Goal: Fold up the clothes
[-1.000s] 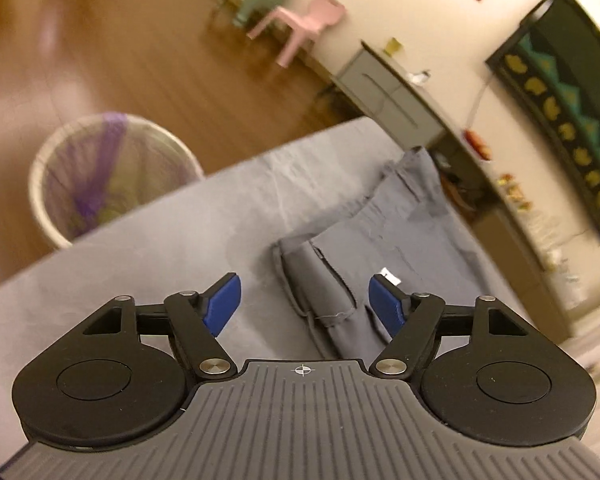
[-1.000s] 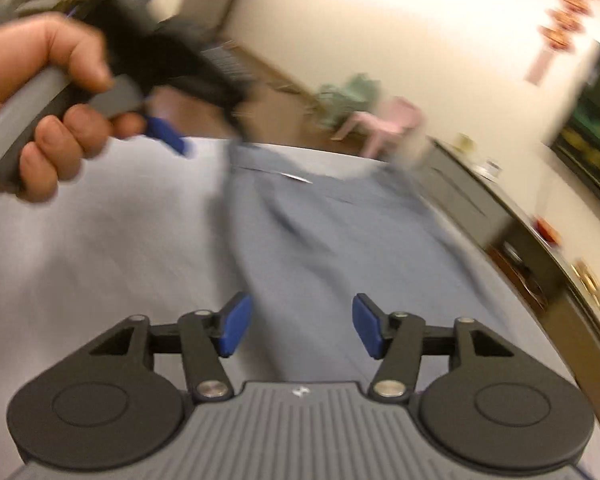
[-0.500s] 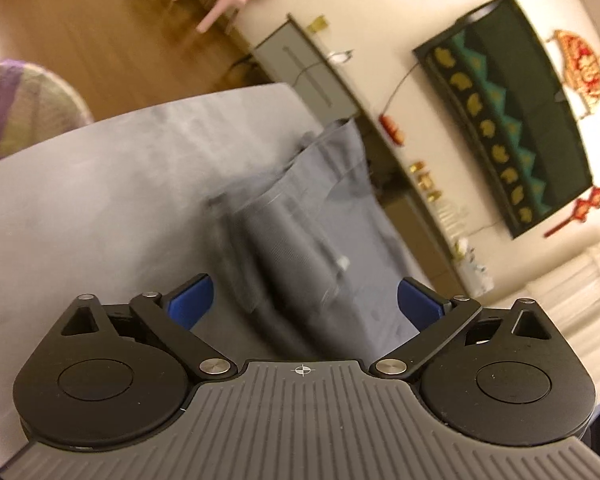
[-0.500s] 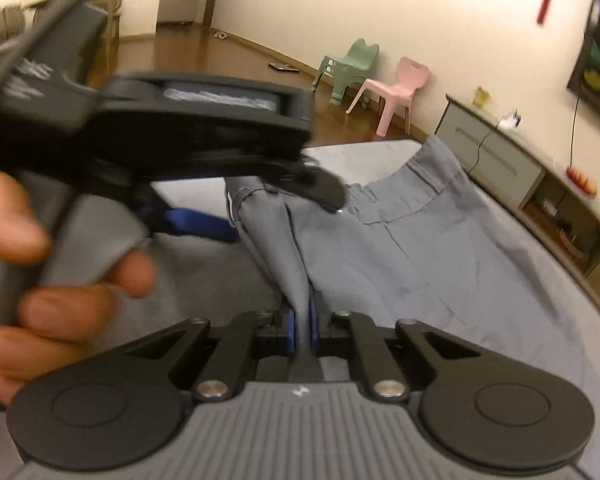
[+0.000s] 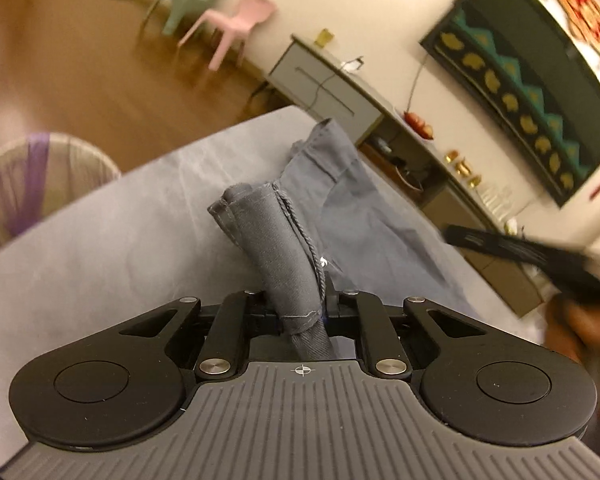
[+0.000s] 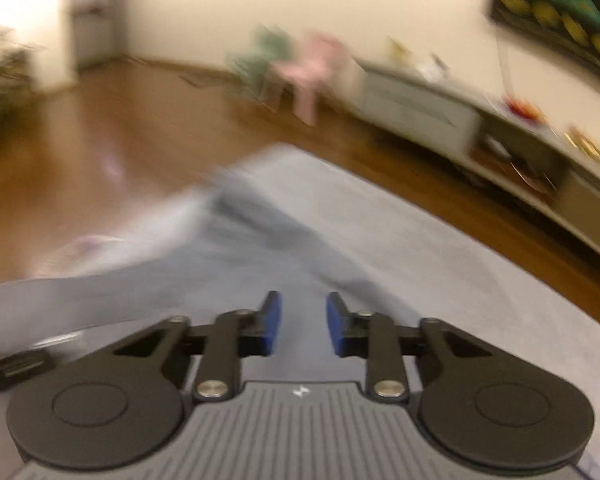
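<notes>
Grey cloth-covered table (image 5: pixel 100 240), wood floor behind. Left gripper (image 5: pixel 300 312) clamped on bunched edge of grey-blue cotton trousers (image 5: pixel 352 216), rest lying flat on table. Right gripper (image 6: pixel 303 322) just reopening, blue pads (image 6: pixel 271 322) apart, nothing between, above table.

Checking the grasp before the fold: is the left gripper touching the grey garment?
Touching. The left wrist view shows the left gripper shut on a bunched fold of the grey garment.

Left claw (image 5: pixel 300 312) clamped on bunched grey garment (image 5: pixel 276 240)
</notes>
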